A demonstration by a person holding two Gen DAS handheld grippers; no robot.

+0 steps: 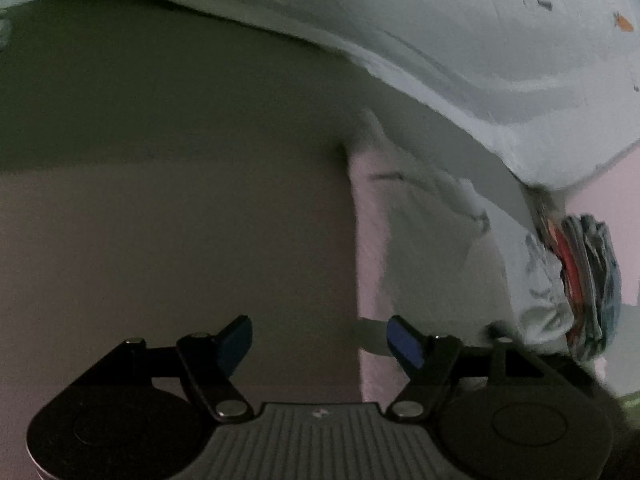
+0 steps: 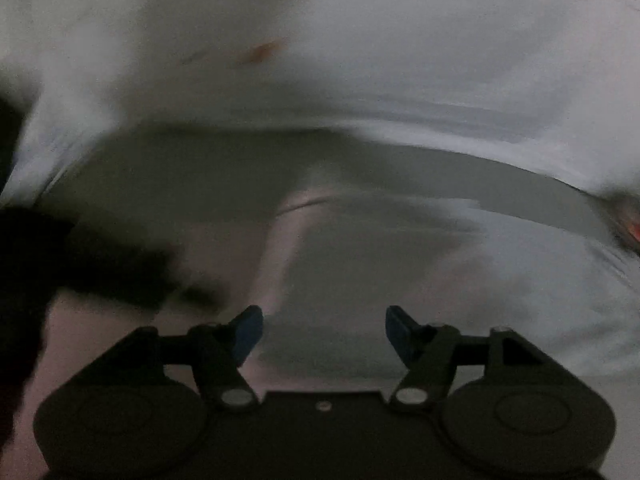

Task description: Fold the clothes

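Note:
A large white cloth [image 1: 460,32] with small orange marks spreads across the top of the left wrist view, and also across the top of the right wrist view [image 2: 340,40], blurred. A smaller pale garment [image 1: 432,240] lies below it on the surface. My left gripper [image 1: 320,344] is open and empty, above a grey surface [image 1: 160,200]. My right gripper [image 2: 324,332] is open and empty above a grey garment or surface [image 2: 360,260]; the view is too blurred to tell which.
A stack of folded colourful clothes [image 1: 588,280] stands at the right edge of the left wrist view. A pinkish surface [image 1: 372,264] shows beside the pale garment. A dark blurred shape [image 2: 80,264] fills the left of the right wrist view.

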